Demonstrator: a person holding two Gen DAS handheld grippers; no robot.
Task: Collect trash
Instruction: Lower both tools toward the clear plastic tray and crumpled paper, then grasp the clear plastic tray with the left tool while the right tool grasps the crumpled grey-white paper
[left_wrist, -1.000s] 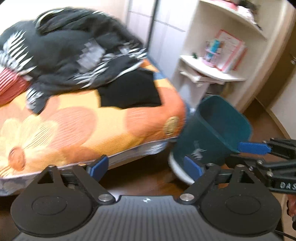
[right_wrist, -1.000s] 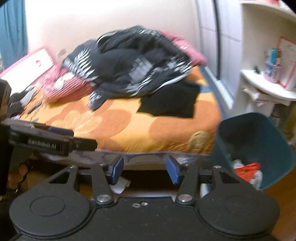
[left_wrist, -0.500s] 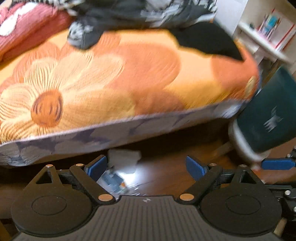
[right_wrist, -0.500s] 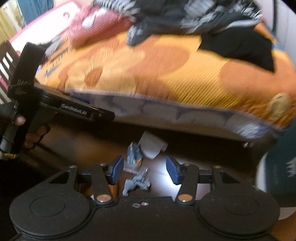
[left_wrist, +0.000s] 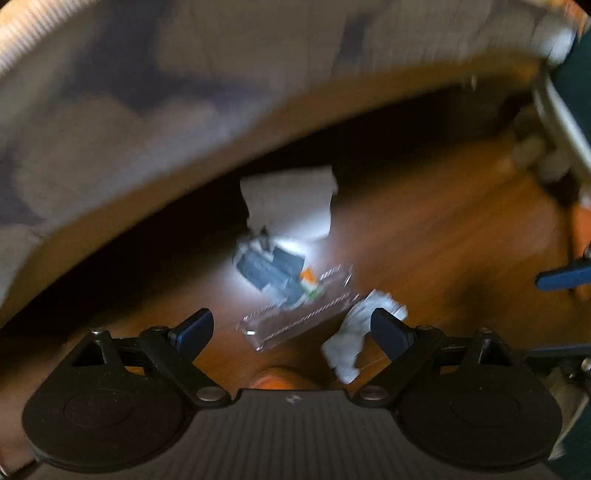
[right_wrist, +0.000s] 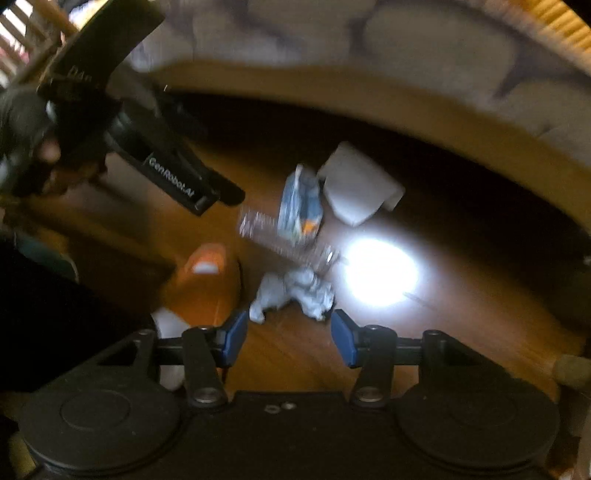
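Trash lies on the wooden floor beside the bed: a white paper sheet (left_wrist: 291, 201), a blue snack wrapper (left_wrist: 271, 271), a clear plastic tray (left_wrist: 299, 317) and a crumpled white tissue (left_wrist: 360, 332). My left gripper (left_wrist: 291, 328) is open and empty, just above the clear tray. In the right wrist view the same pile shows: paper (right_wrist: 354, 188), wrapper (right_wrist: 301, 205), tray (right_wrist: 284, 240), tissue (right_wrist: 295, 291). My right gripper (right_wrist: 290, 338) is open and empty, just short of the tissue. The left gripper's body (right_wrist: 162, 162) reaches in from the upper left.
The bed's edge (left_wrist: 184, 92) overhangs the trash, with dark space under it. The teal bin (left_wrist: 580, 74) stands at the far right. An orange slipper (right_wrist: 207, 284) is on the floor left of the tissue. A bright light spot (right_wrist: 376, 273) glares on the floor.
Both grippers have dropped from looking at the bed and bin down toward the floor. The trash pile is now close in front of both open grippers.
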